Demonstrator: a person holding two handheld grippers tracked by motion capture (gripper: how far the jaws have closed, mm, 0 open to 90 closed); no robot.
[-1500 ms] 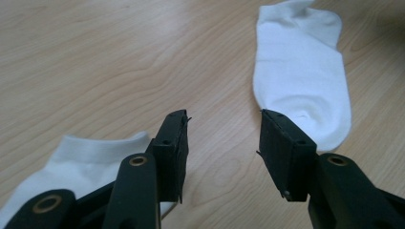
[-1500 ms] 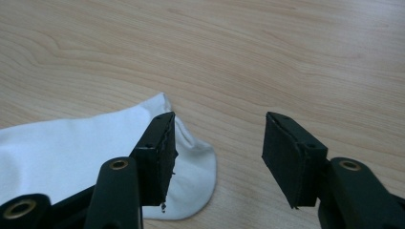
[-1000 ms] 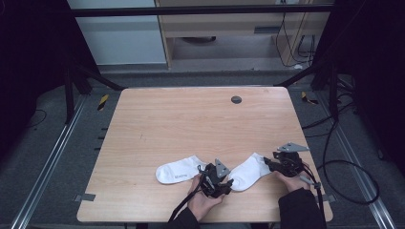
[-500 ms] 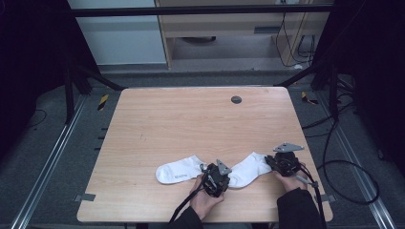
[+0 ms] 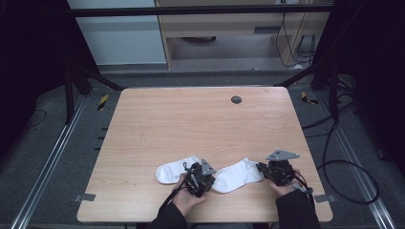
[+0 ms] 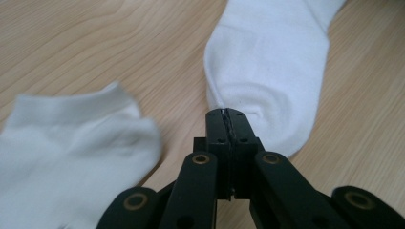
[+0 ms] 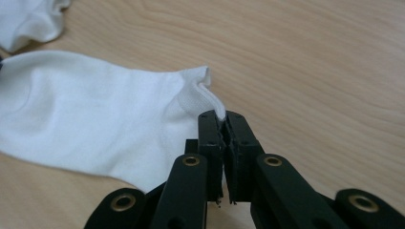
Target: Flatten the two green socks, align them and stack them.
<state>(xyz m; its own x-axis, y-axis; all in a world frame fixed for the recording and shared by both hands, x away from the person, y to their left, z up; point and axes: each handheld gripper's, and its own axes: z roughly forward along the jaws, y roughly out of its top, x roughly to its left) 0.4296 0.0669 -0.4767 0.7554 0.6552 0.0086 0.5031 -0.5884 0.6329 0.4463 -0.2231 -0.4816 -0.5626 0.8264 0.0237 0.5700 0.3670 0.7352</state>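
Wood-grain table (image 5: 200, 129) bears two white ankle socks near its front edge, just ahead of your hands. Your left gripper (image 6: 228, 117) has its jaws pressed together on the toe end of the right-hand sock (image 6: 272, 62); your right gripper (image 7: 220, 119) pinches that same sock's cuff (image 7: 203, 93), so you hold it at both ends, lying flat between the two tools. The high view places it between the grippers (image 5: 237, 174), with the second sock (image 5: 174, 169) just beside your left gripper, unheld. Judge the knit as light, soft and limp: it will sag and stretch between pinches, so grip the folded cuff edge and toe seam, where fabric is thickest. Farther off, a dark round grommet (image 5: 236, 99) sits near the far edge. No brand, label or writing is legible.
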